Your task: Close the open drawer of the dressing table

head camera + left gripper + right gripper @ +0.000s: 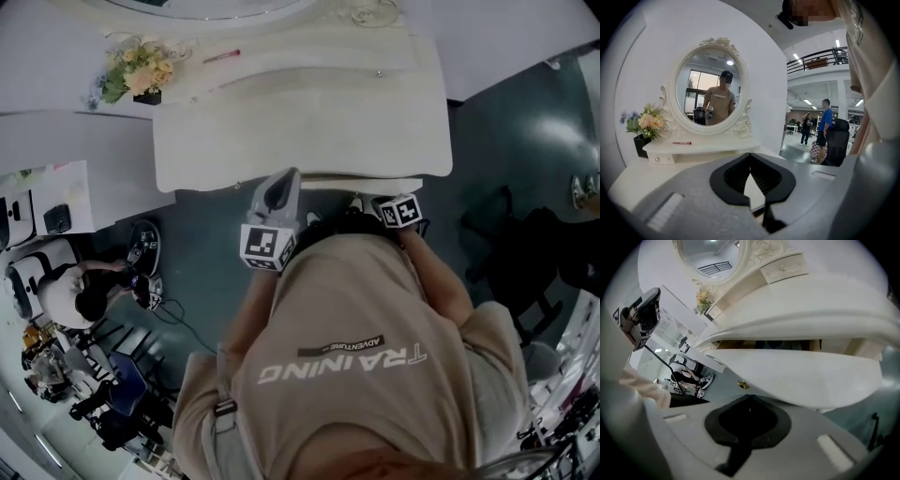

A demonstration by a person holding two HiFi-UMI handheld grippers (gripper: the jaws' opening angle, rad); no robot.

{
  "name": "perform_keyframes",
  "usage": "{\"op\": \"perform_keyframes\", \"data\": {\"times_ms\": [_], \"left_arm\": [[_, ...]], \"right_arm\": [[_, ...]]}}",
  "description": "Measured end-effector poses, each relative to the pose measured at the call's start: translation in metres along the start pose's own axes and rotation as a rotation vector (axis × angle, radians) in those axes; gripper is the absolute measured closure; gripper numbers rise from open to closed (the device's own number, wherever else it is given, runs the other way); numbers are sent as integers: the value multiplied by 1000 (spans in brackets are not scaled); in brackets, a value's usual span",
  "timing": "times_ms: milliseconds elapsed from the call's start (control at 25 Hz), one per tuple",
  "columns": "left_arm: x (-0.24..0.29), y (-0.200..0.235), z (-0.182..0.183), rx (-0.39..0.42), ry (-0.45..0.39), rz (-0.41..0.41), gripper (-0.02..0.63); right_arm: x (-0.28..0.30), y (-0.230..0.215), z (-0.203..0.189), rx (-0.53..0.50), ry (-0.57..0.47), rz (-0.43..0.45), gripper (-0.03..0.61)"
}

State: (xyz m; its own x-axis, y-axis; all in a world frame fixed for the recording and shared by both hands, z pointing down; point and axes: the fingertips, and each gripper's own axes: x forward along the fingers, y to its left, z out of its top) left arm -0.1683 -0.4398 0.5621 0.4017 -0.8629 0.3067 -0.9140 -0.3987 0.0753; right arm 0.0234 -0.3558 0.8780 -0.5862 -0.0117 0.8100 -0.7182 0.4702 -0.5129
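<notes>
The white dressing table (pixel 281 122) fills the top middle of the head view. Its drawer (pixel 801 376) stands pulled out under the tabletop, with a dark gap (pixel 778 344) above the curved front and a small gold knob (pixel 743 385). My right gripper (pixel 749 398) is shut and empty, with its tips just below the drawer front by the knob. In the head view the right gripper (pixel 380 206) sits at the table's front edge. My left gripper (pixel 750 157) is shut on nothing, held above the tabletop (pixel 642 173) and facing the oval mirror (pixel 712 89). The head view shows the left gripper (pixel 286 183) at the front edge too.
A flower pot (pixel 141 70) and a red stick (pixel 222 56) lie on the raised back shelf, which has a small drawer (pixel 783 268). A person (pixel 84 291) crouches on the floor at the left. A black chair (pixel 525 253) stands to the right.
</notes>
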Motion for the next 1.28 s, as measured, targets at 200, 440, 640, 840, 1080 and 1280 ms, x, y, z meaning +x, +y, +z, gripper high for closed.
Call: {"op": "perform_keyframes", "data": {"times_ms": [200, 440, 640, 840, 1080, 1280], "left_arm": [[-7, 8, 3, -2, -4, 38, 606], [-11, 11, 3, 1, -5, 63, 606], [-17, 4, 5, 14, -5, 48, 606], [-30, -1, 8, 33, -8, 25, 606], [-50, -2, 9, 40, -20, -11, 606], [-65, 5, 3, 37, -24, -27, 606]], "right_arm": [[-3, -12, 26, -19, -38, -18, 574], [-4, -25, 52, -43, -110, -68, 574], [-5, -28, 64, -24, -170, -95, 574], [-13, -32, 65, 13, -208, -128, 574], [-43, -16, 59, 8, -253, -145, 574], [-71, 35, 64, -88, -323, -119, 574]]}}
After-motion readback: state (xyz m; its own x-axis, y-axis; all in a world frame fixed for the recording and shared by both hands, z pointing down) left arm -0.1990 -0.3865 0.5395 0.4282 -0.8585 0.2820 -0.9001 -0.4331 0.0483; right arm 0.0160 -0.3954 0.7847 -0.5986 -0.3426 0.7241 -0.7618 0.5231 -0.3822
